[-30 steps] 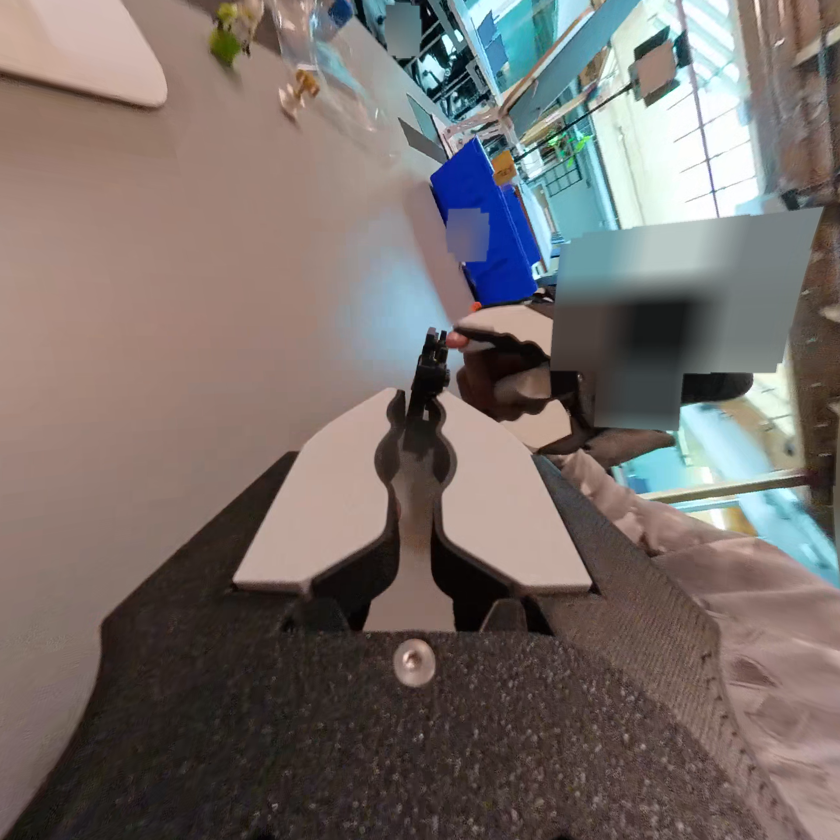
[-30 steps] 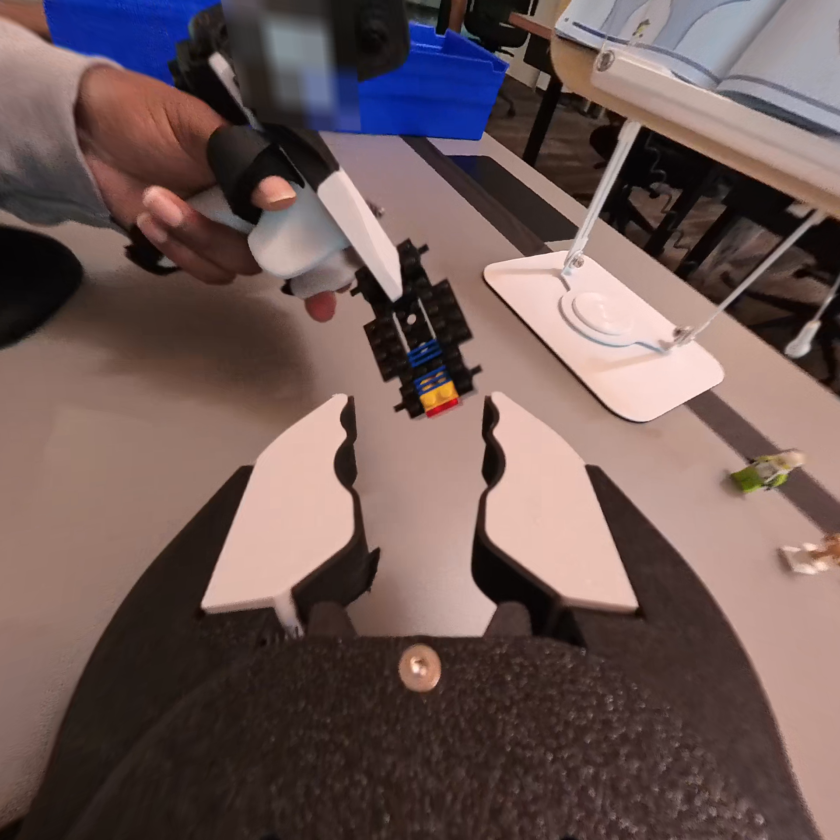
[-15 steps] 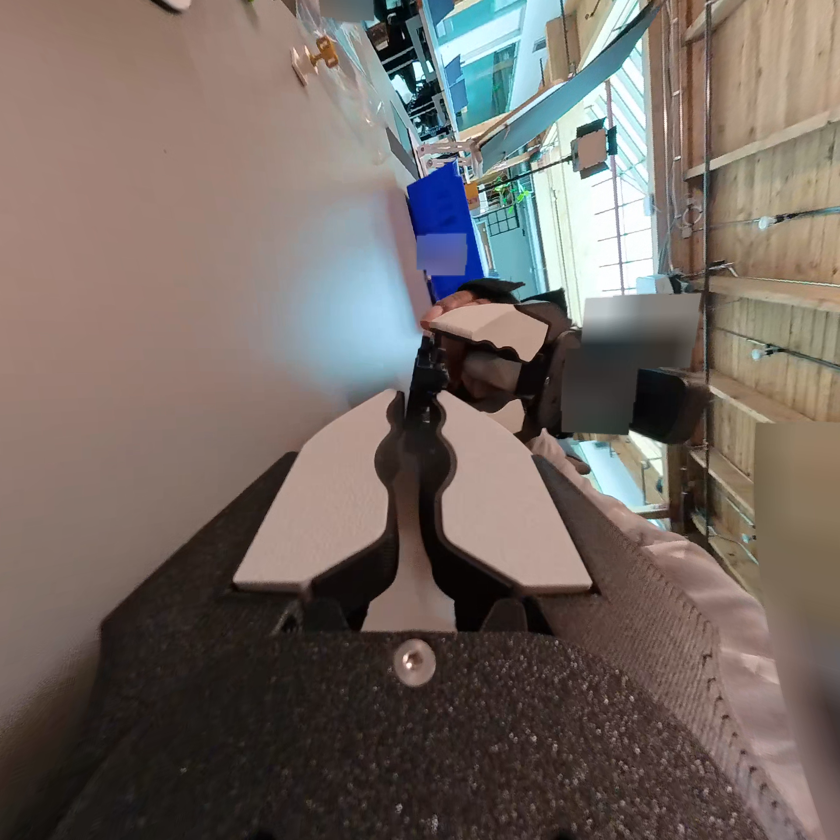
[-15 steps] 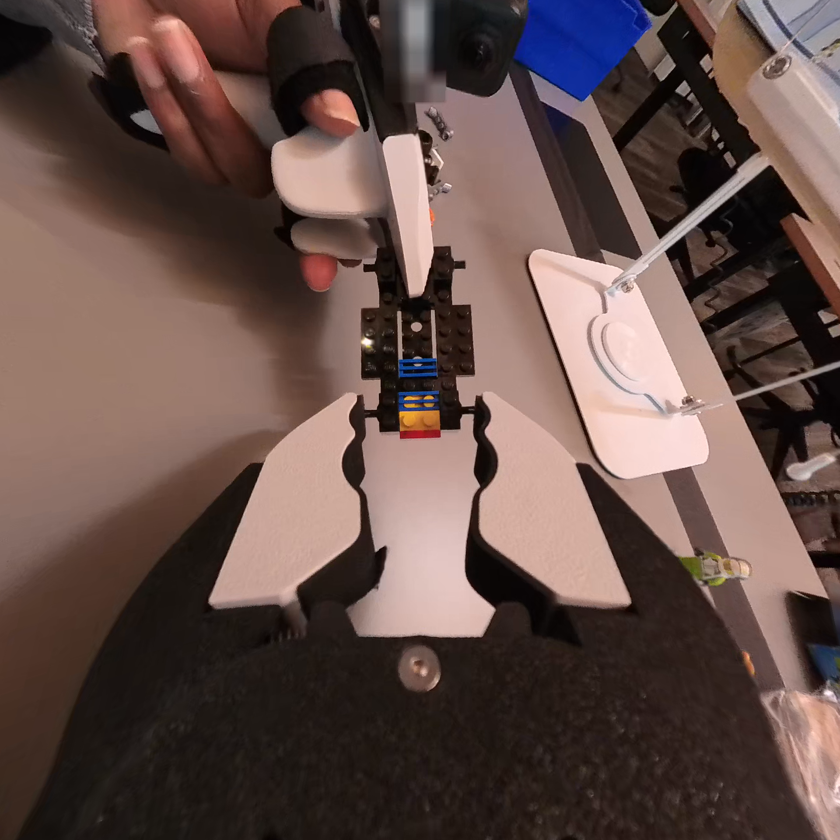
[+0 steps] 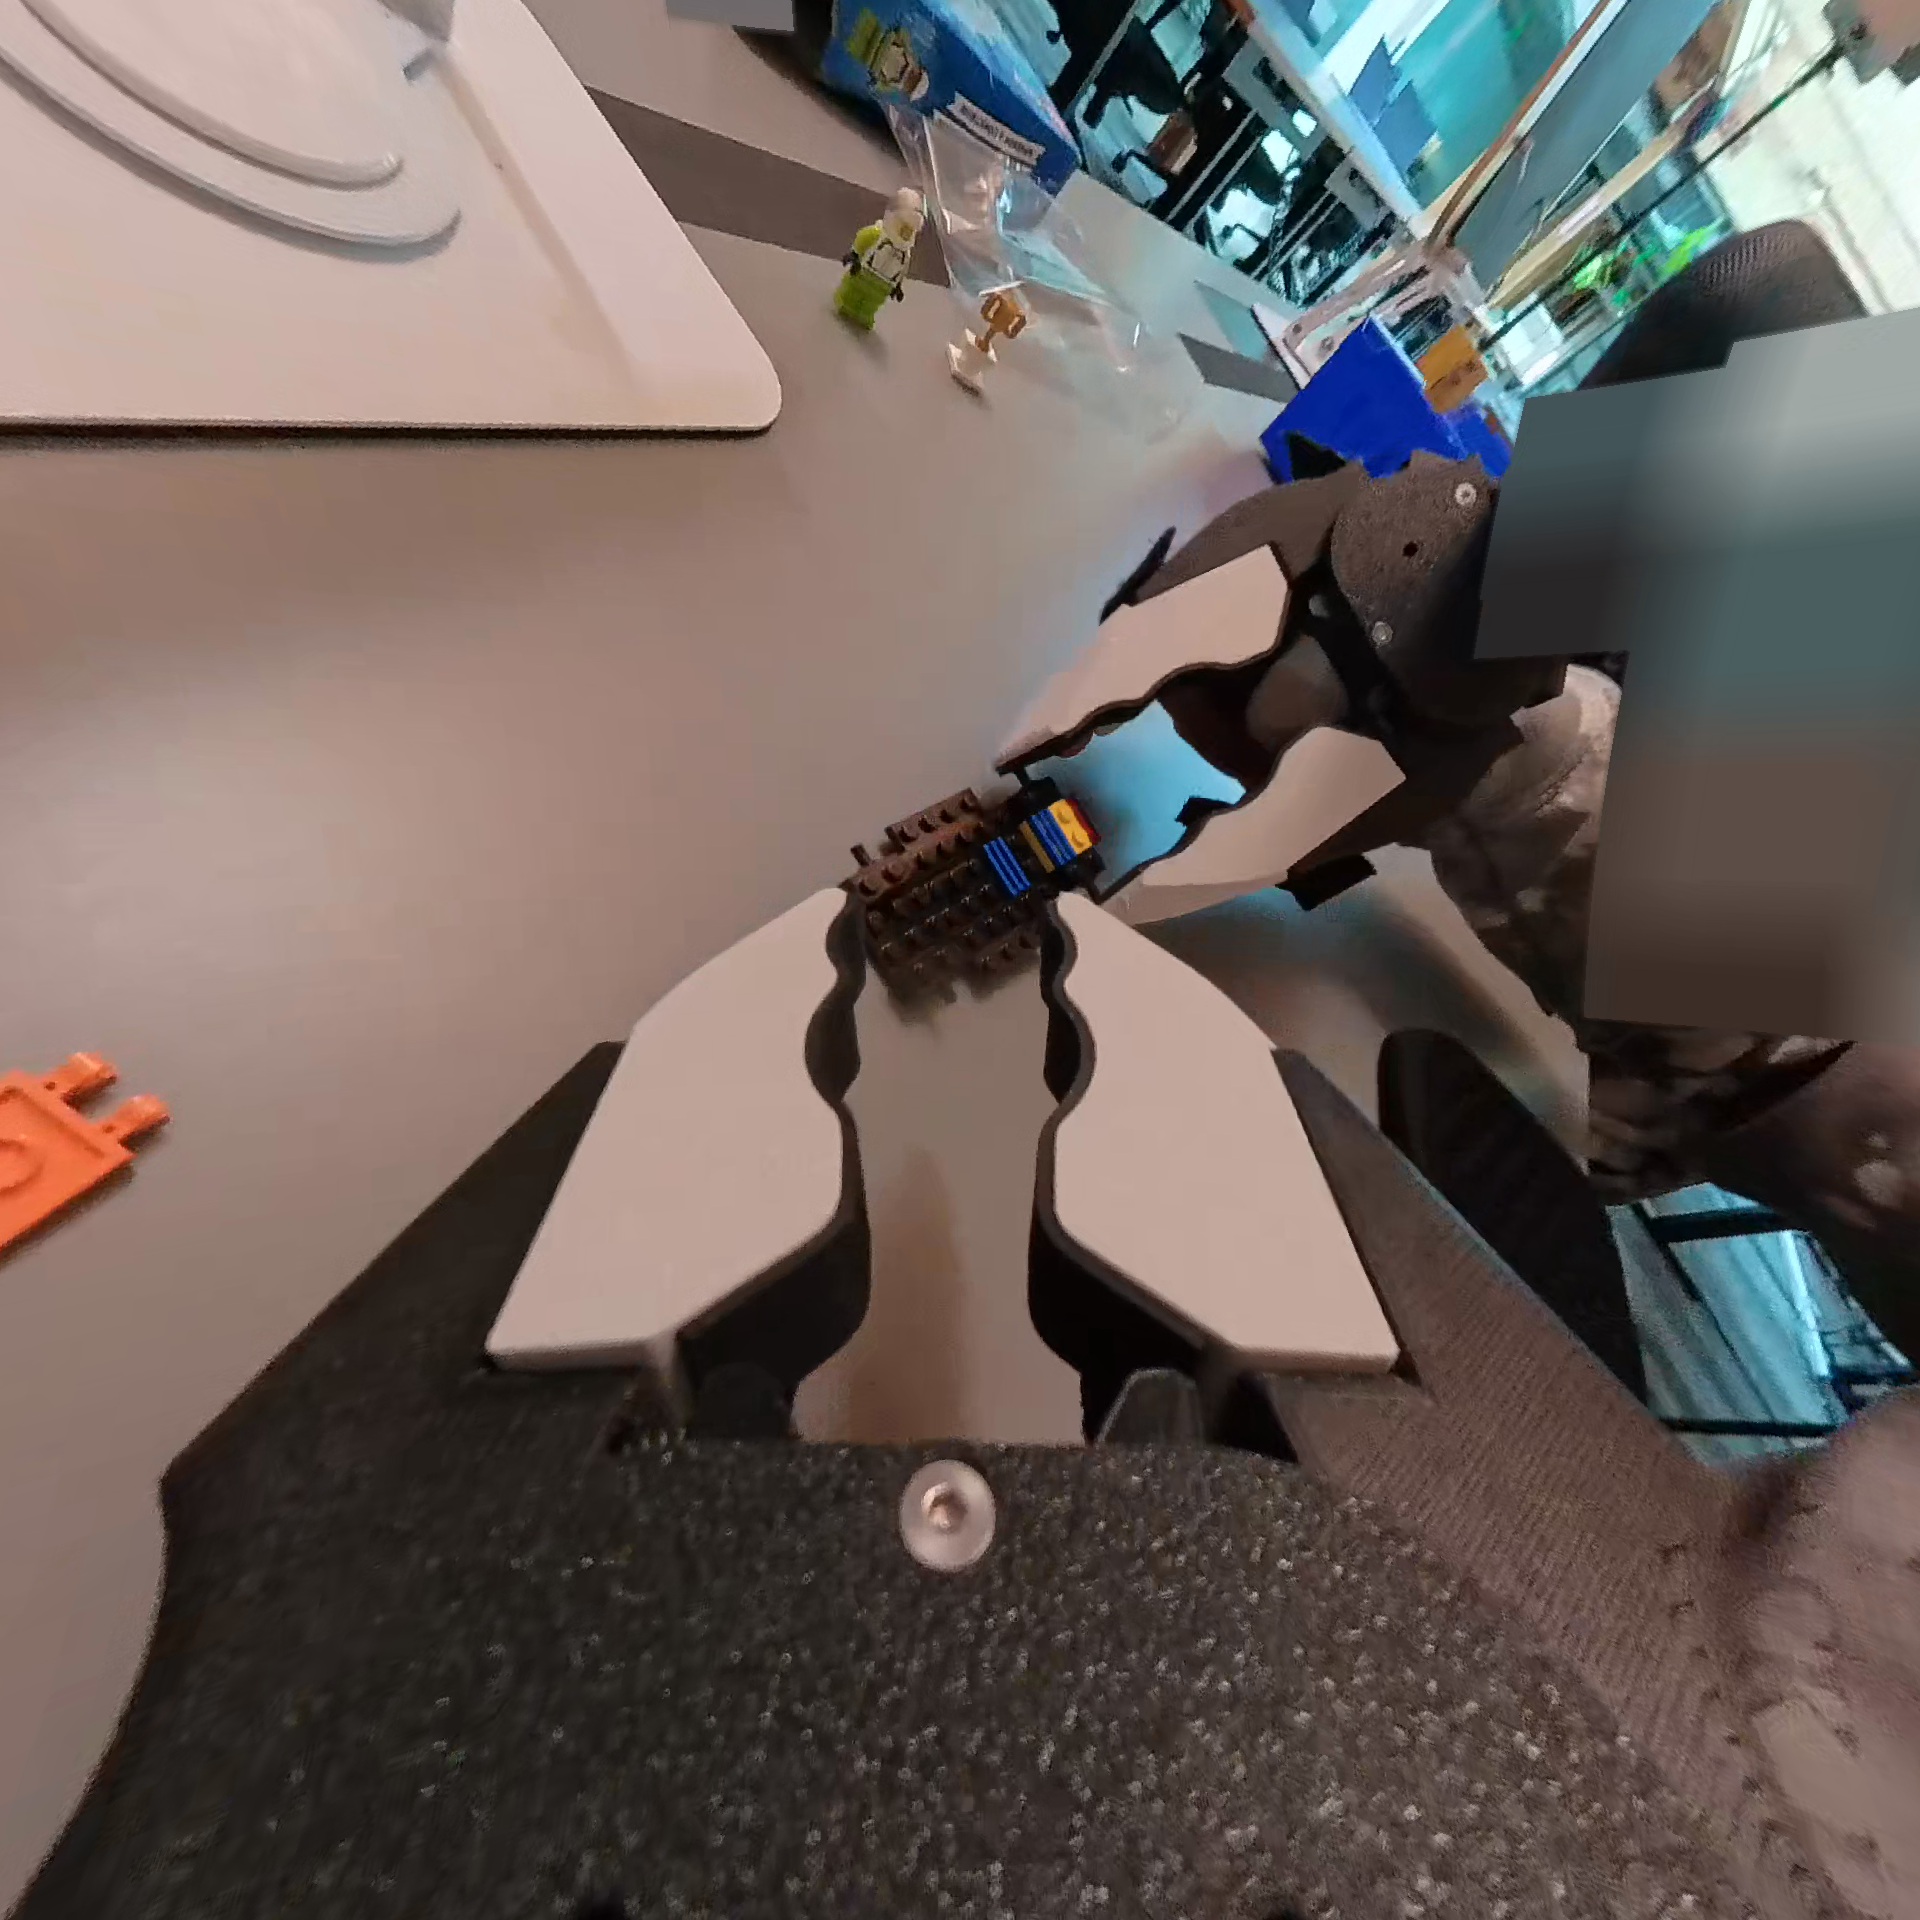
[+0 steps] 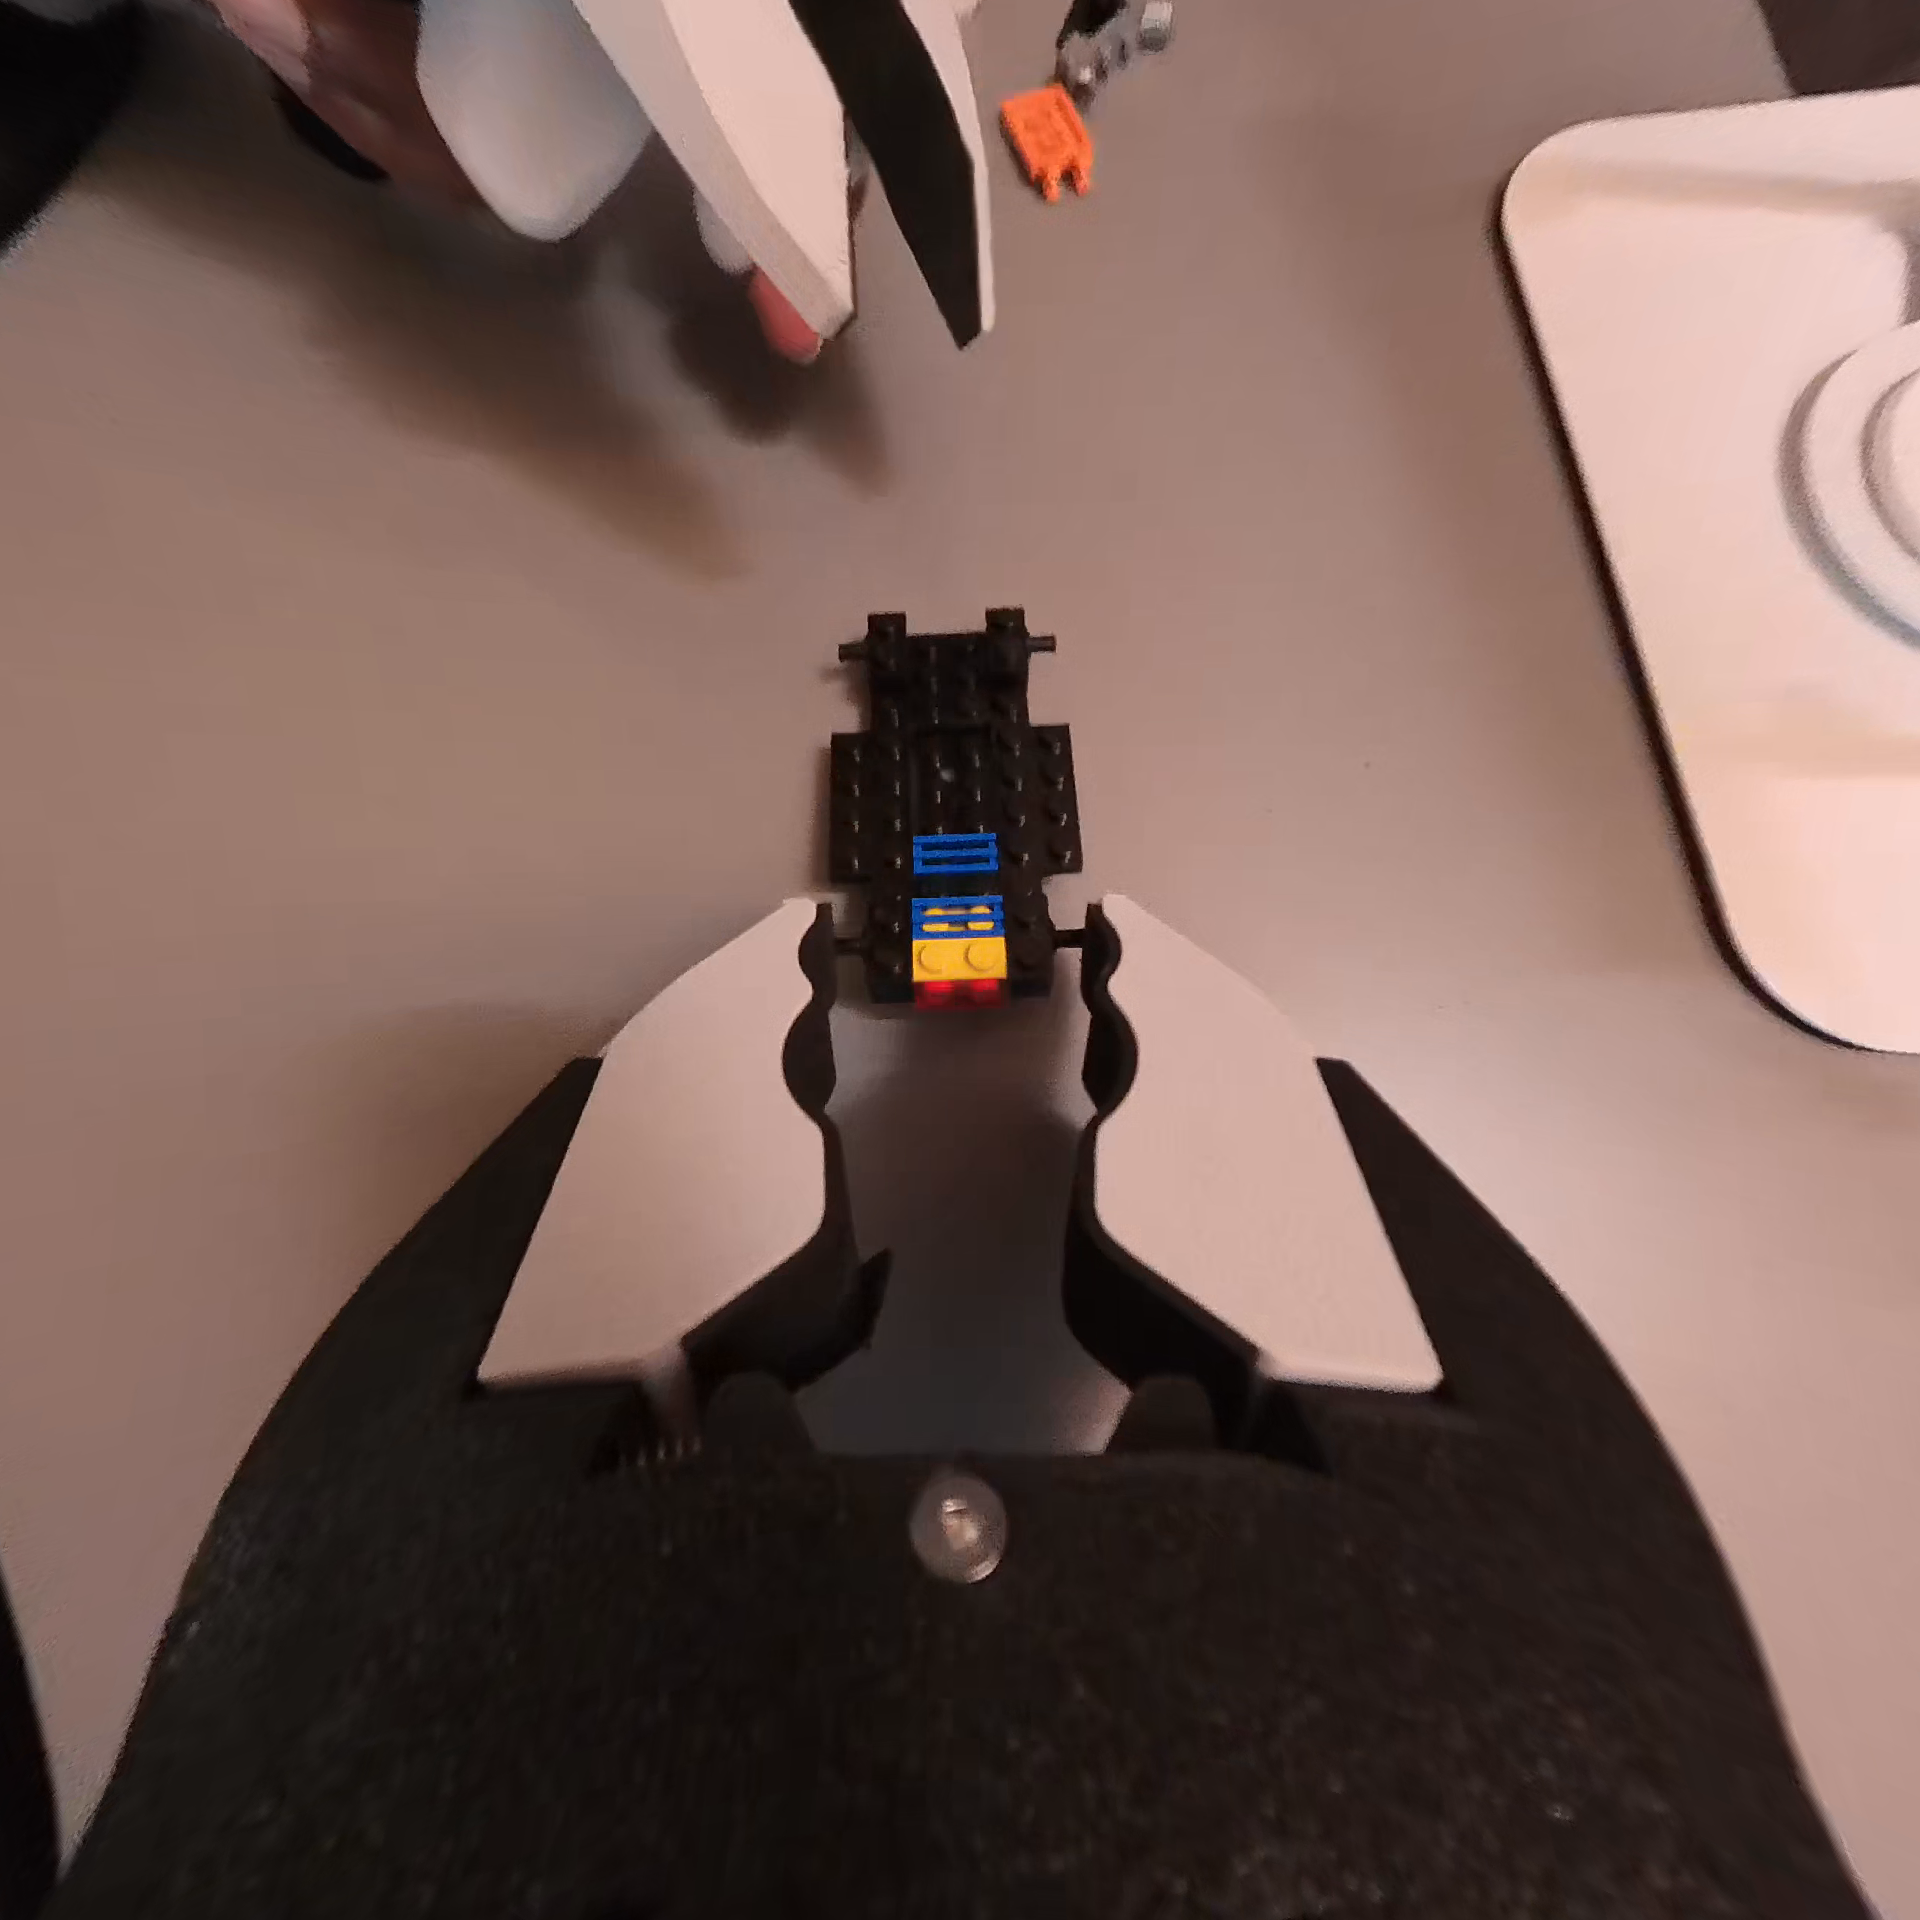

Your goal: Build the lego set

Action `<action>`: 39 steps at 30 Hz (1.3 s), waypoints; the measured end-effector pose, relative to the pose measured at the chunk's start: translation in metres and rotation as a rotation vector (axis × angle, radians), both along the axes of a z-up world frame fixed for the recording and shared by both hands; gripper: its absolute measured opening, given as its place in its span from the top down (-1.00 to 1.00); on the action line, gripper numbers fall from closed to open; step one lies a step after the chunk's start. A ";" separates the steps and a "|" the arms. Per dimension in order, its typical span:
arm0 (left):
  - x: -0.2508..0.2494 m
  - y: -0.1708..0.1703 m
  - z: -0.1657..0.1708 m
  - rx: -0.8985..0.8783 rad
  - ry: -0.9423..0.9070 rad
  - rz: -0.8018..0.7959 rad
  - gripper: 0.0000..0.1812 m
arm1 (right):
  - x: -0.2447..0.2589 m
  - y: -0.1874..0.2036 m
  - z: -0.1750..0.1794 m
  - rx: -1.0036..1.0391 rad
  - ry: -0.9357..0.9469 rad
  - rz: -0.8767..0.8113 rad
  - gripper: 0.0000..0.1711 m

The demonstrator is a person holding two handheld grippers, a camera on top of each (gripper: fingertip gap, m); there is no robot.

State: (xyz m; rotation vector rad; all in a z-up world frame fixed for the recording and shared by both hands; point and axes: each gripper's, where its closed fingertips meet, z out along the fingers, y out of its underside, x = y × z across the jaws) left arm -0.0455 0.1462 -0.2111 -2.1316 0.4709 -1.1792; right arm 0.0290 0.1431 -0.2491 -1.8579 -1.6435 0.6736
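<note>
The black lego chassis point(image 6: 951, 769), with blue grille tiles and a yellow and red brick at one end, lies flat on the grey table point(image 6: 416, 727). My right gripper point(image 6: 956, 914) is open and straddles the coloured end, its fingertips close beside the axle pins. My left gripper point(image 5: 945, 914) is open and empty, held above the chassis's point(image 5: 935, 914) plain black end. In the right wrist view the left gripper point(image 6: 894, 322) hangs clear of the chassis. The right gripper also shows in the left wrist view point(image 5: 1049, 831).
A white lamp base point(image 6: 1714, 520) lies on the table beside the chassis. An orange lego piece point(image 6: 1049, 140) and small grey parts point(image 6: 1117, 36) lie beyond the left gripper. A green minifigure point(image 5: 878, 260), a small gold and white piece point(image 5: 987, 332), a plastic bag point(image 5: 1039, 239) and a blue bin point(image 5: 1371, 416) lie farther off. There is about 9 centimetres between the tips of the two grippers.
My left gripper held the chassis on edge in the air; now it has opened, let go and drawn back. The chassis lies flat on the table between the right gripper's fingertips.
</note>
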 end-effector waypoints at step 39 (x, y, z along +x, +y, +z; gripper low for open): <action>0.021 -0.025 -0.026 0.111 0.181 -0.241 0.68 | 0.000 -0.027 0.022 0.421 0.075 0.118 0.47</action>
